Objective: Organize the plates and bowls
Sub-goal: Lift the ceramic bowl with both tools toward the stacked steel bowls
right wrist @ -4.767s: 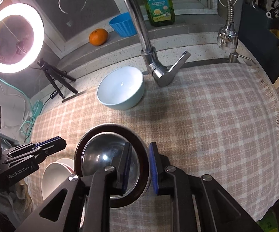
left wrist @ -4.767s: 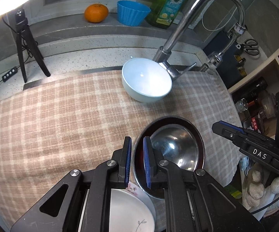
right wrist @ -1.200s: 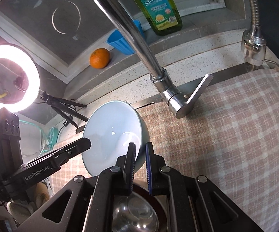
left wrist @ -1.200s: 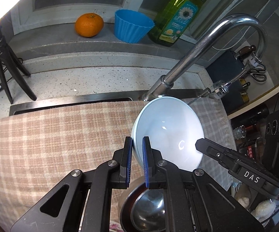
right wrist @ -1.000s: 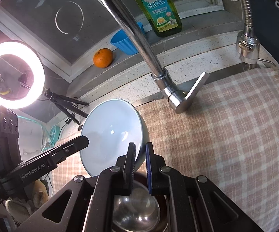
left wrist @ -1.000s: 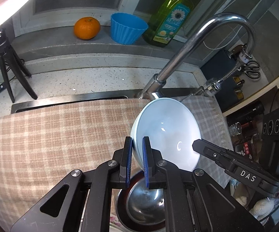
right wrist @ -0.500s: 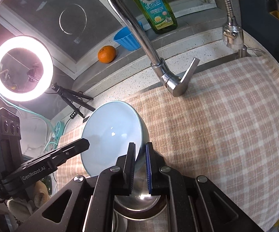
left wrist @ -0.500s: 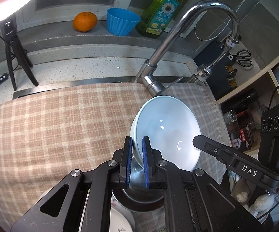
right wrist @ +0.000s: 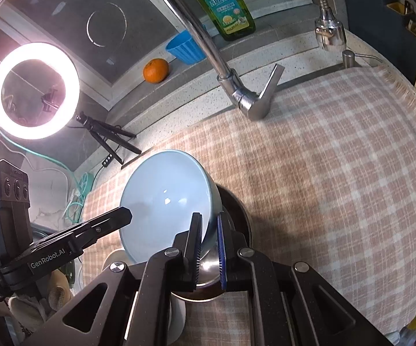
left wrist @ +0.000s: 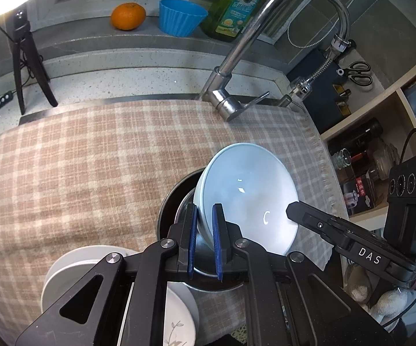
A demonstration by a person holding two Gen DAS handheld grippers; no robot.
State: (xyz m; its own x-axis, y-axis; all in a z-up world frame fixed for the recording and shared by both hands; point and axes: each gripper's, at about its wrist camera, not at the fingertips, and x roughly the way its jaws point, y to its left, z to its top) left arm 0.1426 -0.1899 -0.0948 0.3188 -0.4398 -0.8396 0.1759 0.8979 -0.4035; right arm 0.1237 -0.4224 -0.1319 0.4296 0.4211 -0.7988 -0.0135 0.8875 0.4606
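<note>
Both grippers are clamped on the same pale blue bowl [left wrist: 245,199]: the left gripper [left wrist: 205,240] pinches its near rim on one side, the right gripper [right wrist: 208,248] pinches the opposite rim, pads tight on the wall. A second ago the bowl hung near the faucet [left wrist: 265,43] at the back of the checked cloth [left wrist: 92,158]; now it has been carried toward the front edge and sits tilted, directly over the steel bowl [left wrist: 187,213] in its dark-rimmed dish [left wrist: 164,201]. It looks lifted, not yet nested, though I cannot tell whether its base touches the steel. To my eye that means the stacking step is almost done: lower it and let go.

Counting: one blue bowl in the air, one steel bowl below it, one dark dish under that, and white plates [left wrist: 72,262] just beside on the cloth, at least two overlapping. On the sill behind the counter: one orange [left wrist: 127,16], one blue cup [left wrist: 182,16], one green soap bottle [left wrist: 235,5].
</note>
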